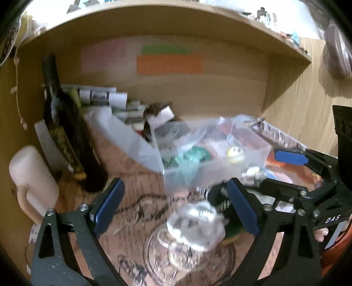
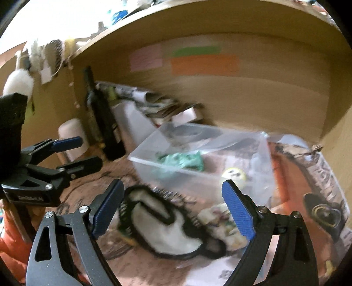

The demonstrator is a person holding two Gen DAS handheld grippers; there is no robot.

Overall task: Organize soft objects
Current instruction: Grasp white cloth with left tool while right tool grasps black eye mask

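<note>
A clear plastic box (image 2: 198,158) stands on the desk under the shelf and holds a green soft toy (image 2: 182,161) and a yellow smiley ball (image 2: 234,175); the box also shows in the left wrist view (image 1: 209,158) with the green toy (image 1: 191,157). A black and white plush toy (image 2: 162,222) lies in front of the box, between my right gripper's open fingers. My right gripper (image 2: 173,209) is open and empty. My left gripper (image 1: 176,209) is open above a blurred clear glass object (image 1: 193,224).
A dark bottle (image 1: 63,132) and a white jug (image 1: 30,176) stand at the left. Rolled papers (image 1: 101,95) lie against the back wall. Magazines (image 2: 319,176) lie to the right of the box. The shelf board (image 1: 176,19) hangs overhead.
</note>
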